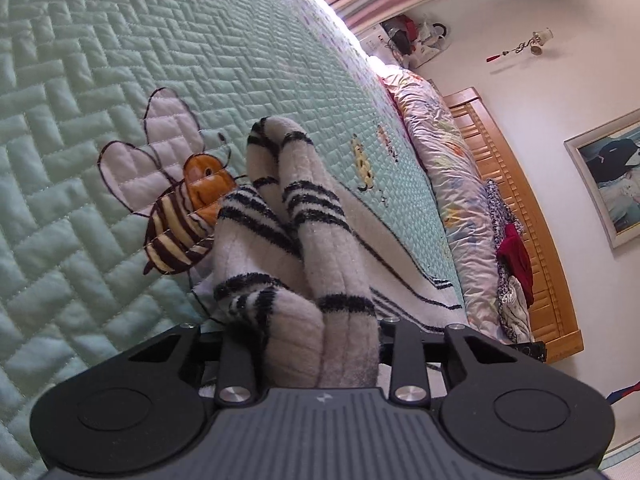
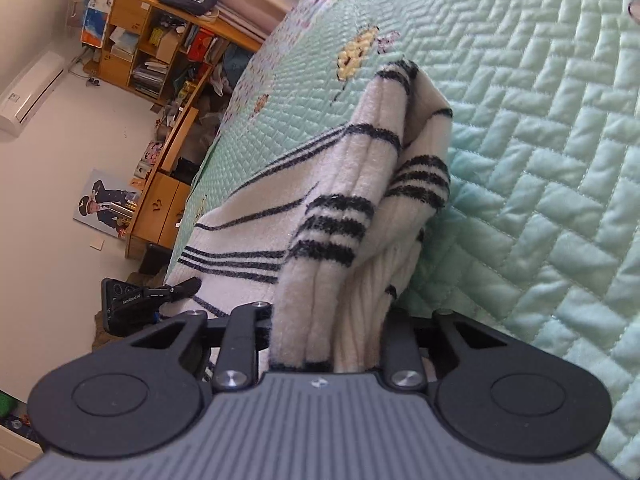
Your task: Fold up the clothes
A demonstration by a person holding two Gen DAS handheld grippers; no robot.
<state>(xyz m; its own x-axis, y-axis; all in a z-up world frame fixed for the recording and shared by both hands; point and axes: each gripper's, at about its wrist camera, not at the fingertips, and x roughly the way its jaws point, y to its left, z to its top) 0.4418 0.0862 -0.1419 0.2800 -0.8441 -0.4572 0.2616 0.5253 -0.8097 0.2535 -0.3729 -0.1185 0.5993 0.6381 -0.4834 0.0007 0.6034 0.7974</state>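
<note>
L gripper (image 1: 320,344): jaws narrow, clamped on a bunched edge of the sweater (image 1: 320,240); fabric runs straight out ahead from between them.
R gripper (image 2: 324,340): same, narrow, pinching another gathered edge of the sweater (image 2: 360,208).
Sweater: cream fleece w/ black stripes; near ends lifted in both grips, rest lies flat on the quilt (image 1: 120,60), spread betw. the two tools.
Key relation: long axis runs gripper to gripper; both hold equally, neither nearer. Prob. next = carry both edges fwd over the flat part.
Around: bee patch (image 1: 188,216) just beside fabric on L side; pillow (image 1: 452,184), headboard (image 1: 520,200) further off.
Far: shelves (image 2: 160,48) by wall.
Obstruction: none seen on quilt ahead.
</note>
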